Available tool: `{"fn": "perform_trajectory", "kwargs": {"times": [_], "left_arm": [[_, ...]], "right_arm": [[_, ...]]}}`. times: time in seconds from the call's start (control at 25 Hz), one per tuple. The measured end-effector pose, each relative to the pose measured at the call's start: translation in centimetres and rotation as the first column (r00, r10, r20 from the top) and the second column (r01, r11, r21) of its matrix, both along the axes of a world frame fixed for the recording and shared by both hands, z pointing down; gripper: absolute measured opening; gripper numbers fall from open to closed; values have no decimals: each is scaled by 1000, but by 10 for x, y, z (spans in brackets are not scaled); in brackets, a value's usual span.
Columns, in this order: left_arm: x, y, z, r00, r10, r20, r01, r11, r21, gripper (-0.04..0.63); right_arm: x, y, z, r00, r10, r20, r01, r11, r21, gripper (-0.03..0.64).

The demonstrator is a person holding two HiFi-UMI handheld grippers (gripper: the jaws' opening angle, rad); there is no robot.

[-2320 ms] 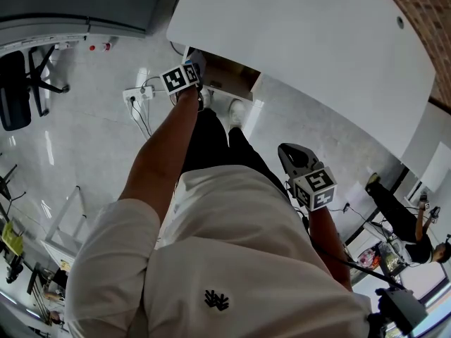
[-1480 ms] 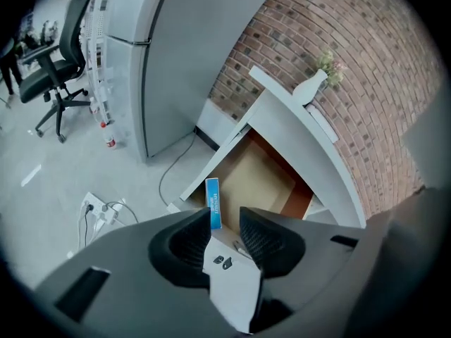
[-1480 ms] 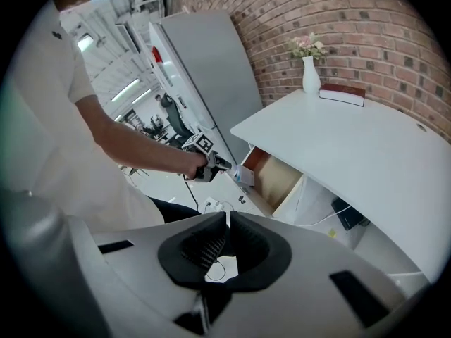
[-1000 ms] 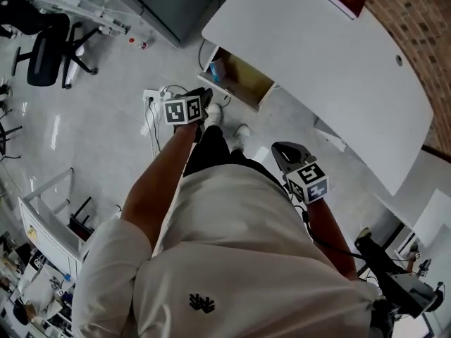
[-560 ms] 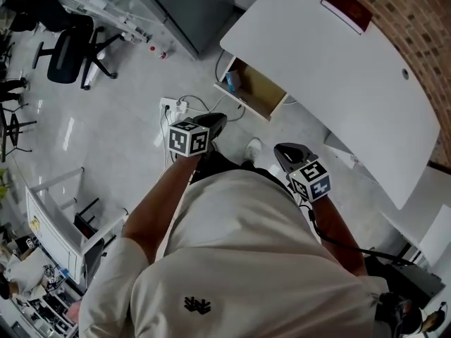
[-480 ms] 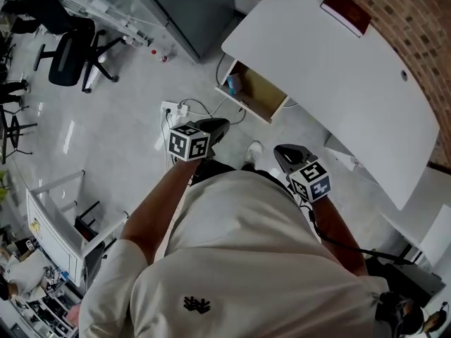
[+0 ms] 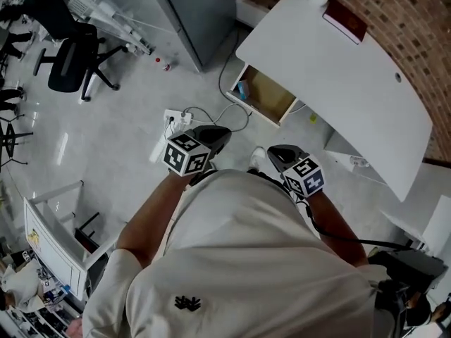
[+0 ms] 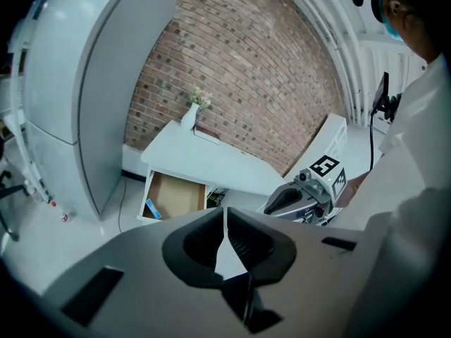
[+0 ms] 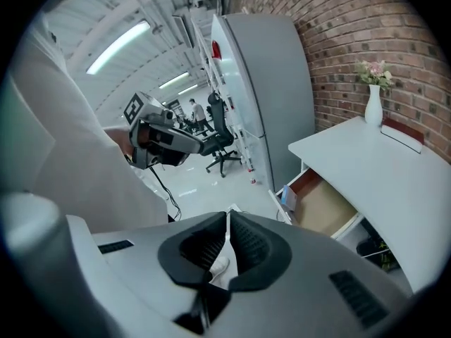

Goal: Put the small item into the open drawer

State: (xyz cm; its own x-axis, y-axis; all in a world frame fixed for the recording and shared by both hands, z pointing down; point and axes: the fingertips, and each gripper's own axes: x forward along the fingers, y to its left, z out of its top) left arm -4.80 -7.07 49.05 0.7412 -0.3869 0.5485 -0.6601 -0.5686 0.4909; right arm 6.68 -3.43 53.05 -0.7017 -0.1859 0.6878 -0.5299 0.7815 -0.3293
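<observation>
The white desk [image 7: 331,69] has one open drawer [image 7: 271,98] below its left end, and a small blue item [image 7: 242,90] lies in the drawer's left corner. The same drawer [image 8: 173,197] and blue item [image 8: 151,209] show in the left gripper view, and the drawer [image 9: 324,204] with the item [image 9: 287,197] in the right gripper view. My left gripper [image 7: 224,131] hangs over the floor short of the drawer; its jaws have just closed and hold nothing [image 8: 225,220]. Beside it my right gripper [image 7: 271,151] is shut and empty too [image 9: 227,225].
A power strip [image 7: 176,118] with cables lies on the floor left of the drawer. A tall grey cabinet [image 7: 201,9] stands left of the desk, near an office chair [image 7: 67,65]. On the desk are a red book [image 7: 345,20] and a white vase [image 8: 189,115].
My left gripper has drawn back from the drawer, up toward my chest. The blue item stays in the drawer. The right gripper has shifted closer to the left one, and my view has risen.
</observation>
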Motion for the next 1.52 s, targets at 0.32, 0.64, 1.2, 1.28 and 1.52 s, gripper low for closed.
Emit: {"fn": "perform_trajectory", "kwargs": {"times": [0.32,0.64,1.2,1.28,1.52], "left_arm": [[-65,48,-19,998,30,-55,-27,998,51,35],[-116,100,-27,992,53,-116,-49,998,42,35],[-165,153,-30,987,76,-142,-73,997,24,35],[-165,157,-30,986,83,-146,-81,996,23,35],[-162,157,-37,981,111,-161,-104,993,49,35]], "right_arm": [[-69,53,-12,999,30,-34,-29,999,29,41],[-113,119,-17,993,105,-56,-103,994,25,40],[-181,162,-22,992,123,-19,-122,992,43,38],[-183,164,-24,992,127,-19,-125,991,50,38],[-187,164,-31,990,141,-20,-140,988,70,37]]}}
